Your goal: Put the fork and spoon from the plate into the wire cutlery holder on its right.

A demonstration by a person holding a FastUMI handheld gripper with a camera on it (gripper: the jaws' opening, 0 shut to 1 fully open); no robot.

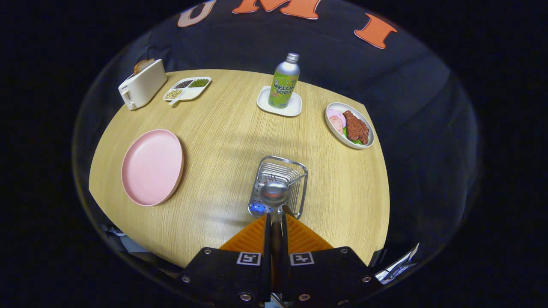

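Observation:
My gripper [276, 218] is shut on the handle of a metal spoon [274, 192], whose bowl hangs over the wire cutlery holder [299, 167] just ahead of the fingers. Inside the holder, fork tines [270, 177] show just beyond the spoon's bowl. The pink plate [152, 167] lies bare on the wooden table [222, 128], well to the left of the holder.
Beyond the holder a melon soda bottle [284, 83] stands on a white coaster. A dish of meat and vegetables [349, 125] lies at the far right. A white toaster [142, 84] and a divided snack dish [187, 89] sit at the far left.

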